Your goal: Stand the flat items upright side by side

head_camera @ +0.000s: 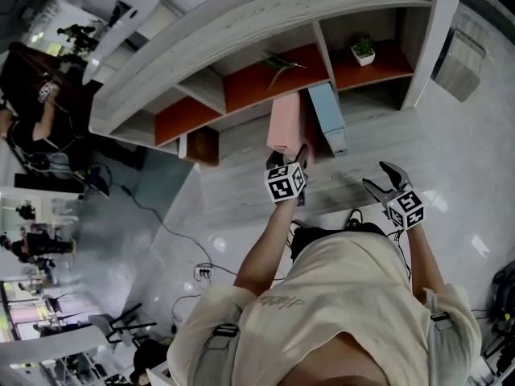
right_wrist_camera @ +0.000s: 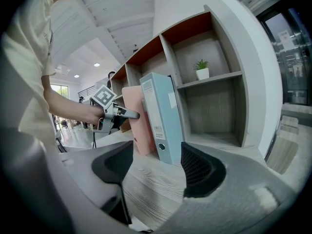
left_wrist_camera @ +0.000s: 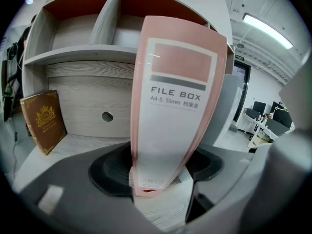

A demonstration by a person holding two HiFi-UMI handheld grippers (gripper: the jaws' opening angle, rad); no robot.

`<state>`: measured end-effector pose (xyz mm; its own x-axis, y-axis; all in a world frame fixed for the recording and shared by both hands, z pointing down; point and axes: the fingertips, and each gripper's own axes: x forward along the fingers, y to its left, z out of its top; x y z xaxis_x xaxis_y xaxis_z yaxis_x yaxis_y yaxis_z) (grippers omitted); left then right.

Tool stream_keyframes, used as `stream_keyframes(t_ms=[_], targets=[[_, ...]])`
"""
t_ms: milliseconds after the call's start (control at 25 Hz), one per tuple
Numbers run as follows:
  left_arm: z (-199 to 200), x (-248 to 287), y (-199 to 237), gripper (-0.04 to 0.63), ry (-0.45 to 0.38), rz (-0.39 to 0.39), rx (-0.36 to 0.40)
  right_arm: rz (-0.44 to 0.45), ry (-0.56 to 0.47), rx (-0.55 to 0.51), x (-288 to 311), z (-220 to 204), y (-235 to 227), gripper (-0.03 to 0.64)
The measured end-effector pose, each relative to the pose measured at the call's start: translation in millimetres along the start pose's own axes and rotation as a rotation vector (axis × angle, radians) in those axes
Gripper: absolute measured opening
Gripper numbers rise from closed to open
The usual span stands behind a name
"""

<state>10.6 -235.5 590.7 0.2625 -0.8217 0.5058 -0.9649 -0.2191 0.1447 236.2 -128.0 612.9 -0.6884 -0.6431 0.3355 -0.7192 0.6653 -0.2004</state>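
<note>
Head view: two boxes stand side by side, one pink file box (head_camera: 283, 123), one blue file box (head_camera: 328, 115). Left tool (head_camera: 301, 156) looks clamped on the pink file box; right tool (head_camera: 380, 177) sits open, empty.

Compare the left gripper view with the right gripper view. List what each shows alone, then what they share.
Left only: the FILE BOX label and a round hole in the back panel. Right only: the potted plant and the person's arm. Shared: the pink file box, standing upright, and the shelf.
</note>
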Motion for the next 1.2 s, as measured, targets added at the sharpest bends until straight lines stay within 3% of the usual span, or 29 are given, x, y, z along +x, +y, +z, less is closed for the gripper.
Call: stream_keyframes(t_ms=[440,800,1080,1200], targets=[[6.4,13.1,-6.9,0.353,-0.001,-0.041,0.007,-0.005,-0.005,0.010,0.4,0.0,-2.5,0.301],[4.9,16.7,-15.6,0.384,0.073,-0.198,0.061,0.018,-0.003,0.033,7.5,-5.4,9.1,0.301],[2.7,14.4,-23.8,0.414,0.149,-0.366,0.105,0.026,0.000,0.038,8.9,-8.2,9.4,0.301],[2.3,11.5,-34.9,0.426,0.174,-0.458,0.078,0.021,0.000,0.040,8.3,-8.6,6.3,0.301]])
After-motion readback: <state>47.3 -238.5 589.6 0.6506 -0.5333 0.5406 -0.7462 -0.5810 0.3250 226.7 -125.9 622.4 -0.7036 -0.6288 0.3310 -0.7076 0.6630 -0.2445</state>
